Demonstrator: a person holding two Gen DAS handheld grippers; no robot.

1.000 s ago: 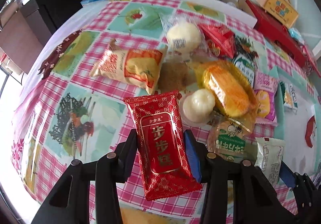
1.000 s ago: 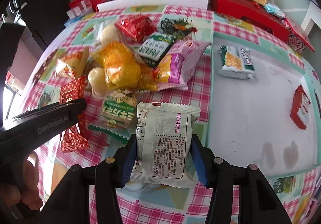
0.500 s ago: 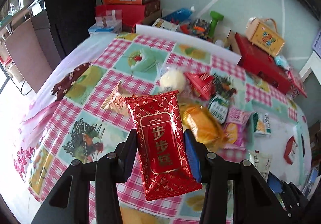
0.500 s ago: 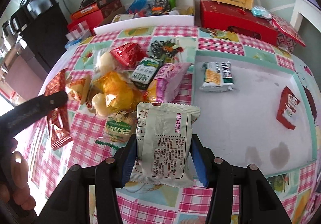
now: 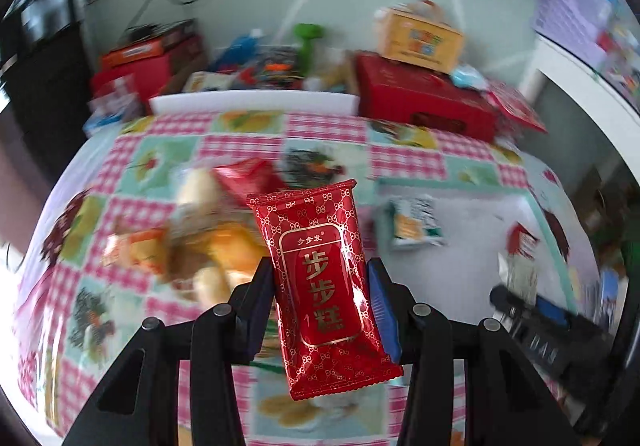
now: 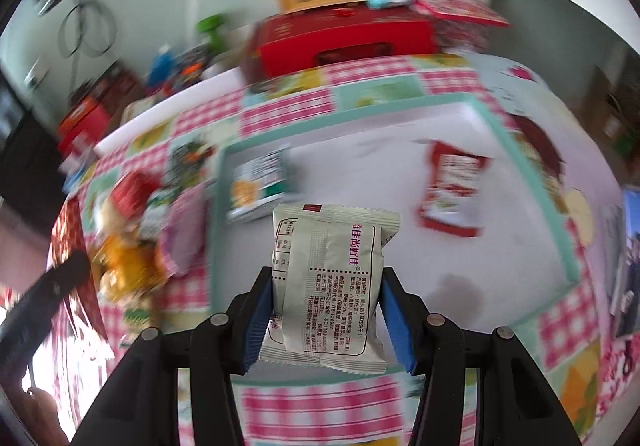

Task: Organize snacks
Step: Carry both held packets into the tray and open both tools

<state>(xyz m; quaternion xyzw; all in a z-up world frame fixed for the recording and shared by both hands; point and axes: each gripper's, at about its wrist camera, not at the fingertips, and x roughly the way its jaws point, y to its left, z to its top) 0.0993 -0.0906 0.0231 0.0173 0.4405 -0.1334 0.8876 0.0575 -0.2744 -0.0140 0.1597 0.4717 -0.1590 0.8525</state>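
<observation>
My left gripper [image 5: 320,278] is shut on a red foil snack packet [image 5: 320,258] with gold characters, held above the table. My right gripper [image 6: 327,294] is shut on a pale green-white snack packet [image 6: 332,278] with printed text, held over a white mat [image 6: 380,166] with a teal border. On that mat lie a green-and-white packet [image 6: 260,182] and a red-and-white packet [image 6: 452,194]. A blurred pile of snacks [image 5: 208,238] lies left of the mat on the checked tablecloth [image 5: 328,126]. In the left wrist view the right gripper [image 5: 532,330] shows at the right edge.
Red boxes [image 5: 424,102] and a yellow carton [image 5: 420,34] stand at the table's far edge by the wall. A white board [image 5: 252,102], a green dumbbell [image 5: 306,42] and more clutter lie behind it. A dark cabinet [image 5: 36,46] stands at the left.
Both grippers have risen and swung to the right with their packets still held; the snack pile has slid leftward in view and the white mat now sits ahead. The views are motion-blurred.
</observation>
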